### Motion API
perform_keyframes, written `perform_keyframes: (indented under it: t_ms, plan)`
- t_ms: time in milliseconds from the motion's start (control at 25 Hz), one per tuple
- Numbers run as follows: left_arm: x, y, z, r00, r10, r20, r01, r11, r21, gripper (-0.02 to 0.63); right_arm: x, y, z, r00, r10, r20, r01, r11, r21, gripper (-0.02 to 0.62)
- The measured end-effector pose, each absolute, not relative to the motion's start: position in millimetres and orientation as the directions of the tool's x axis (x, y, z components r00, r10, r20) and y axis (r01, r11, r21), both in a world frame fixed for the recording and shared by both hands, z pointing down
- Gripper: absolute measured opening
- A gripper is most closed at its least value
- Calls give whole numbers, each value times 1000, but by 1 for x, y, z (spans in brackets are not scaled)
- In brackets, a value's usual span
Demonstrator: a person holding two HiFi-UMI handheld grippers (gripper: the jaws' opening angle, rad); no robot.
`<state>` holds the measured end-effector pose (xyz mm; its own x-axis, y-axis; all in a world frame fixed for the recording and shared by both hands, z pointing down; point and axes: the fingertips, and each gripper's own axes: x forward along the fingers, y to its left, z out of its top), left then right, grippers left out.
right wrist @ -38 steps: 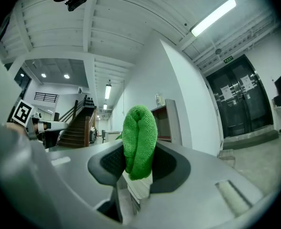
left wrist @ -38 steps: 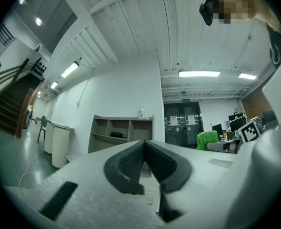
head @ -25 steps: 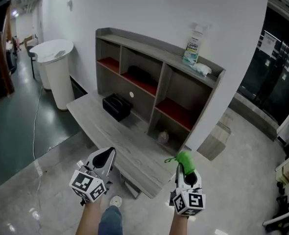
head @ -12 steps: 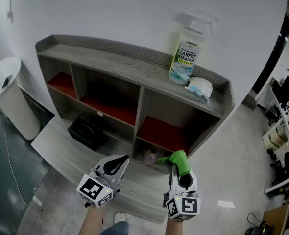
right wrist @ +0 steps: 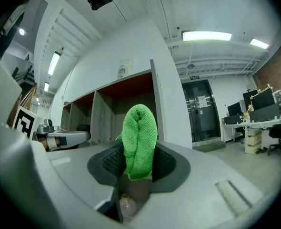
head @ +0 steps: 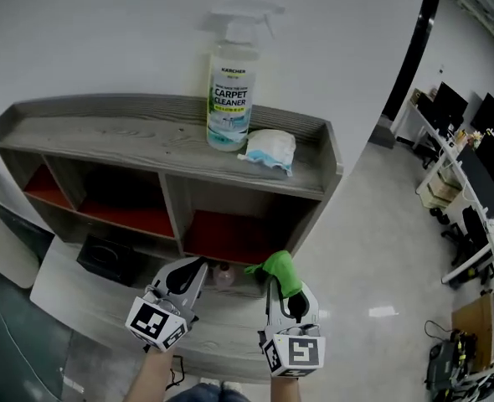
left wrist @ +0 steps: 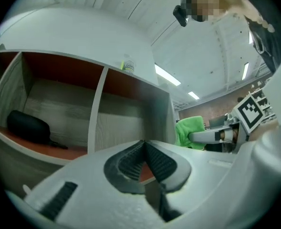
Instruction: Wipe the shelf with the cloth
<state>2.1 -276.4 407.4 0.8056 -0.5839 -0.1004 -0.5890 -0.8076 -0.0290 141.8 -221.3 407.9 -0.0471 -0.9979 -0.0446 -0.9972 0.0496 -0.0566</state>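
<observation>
So, the right gripper (right wrist: 138, 163) is clamped on the cloth (right wrist: 139, 136): green microfibre folded into a thick roll, standing up past the ribbed black pads (right wrist: 111, 163). The left gripper (left wrist: 144, 151) has its jaws pressed together with nothing between them. Both are held side by side just in front of the shelf (head: 130, 136), near its lower right compartment. Cloth is clear of the wood.

The shelf is a grey wood-grain unit with a raised lip round the top board and open cubbies with red floors. On the top board a clear spray bottle (head: 230, 90) labelled carpet cleaner stands upright, with a crumpled white packet (head: 270, 149) just beside it. A small pinkish bottle (head: 223, 275) shows between the two grippers. A black box (head: 105, 258) sits on the lower ledge at left. A dark rounded object (left wrist: 28, 126) lies in one cubby.

Room: plain white wall behind, glossy pale floor (head: 373, 249), desks with monitors (head: 473, 132) well off to the right, strip lights (right wrist: 207, 36) overhead
</observation>
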Motion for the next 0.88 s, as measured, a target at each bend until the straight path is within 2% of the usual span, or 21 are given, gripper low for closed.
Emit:
perform_keyframes:
  t_ms: [440,640,880]
  plan:
    - [-42,-271,394,748,-655,-108,-661,-749,-39,0,105,-266,406,-110,-994,5,-991,110,-73,121]
    - [-64,-268,393,719,-686,-113,-692,-722,-16,0,71,-295,407,-150,-986,74,-987,154,44,121]
    - [-74,-276,396,707,-700,-97,-705,-708,-27,0,45,-322,407,-164,-967,195,-935,216,281,118]
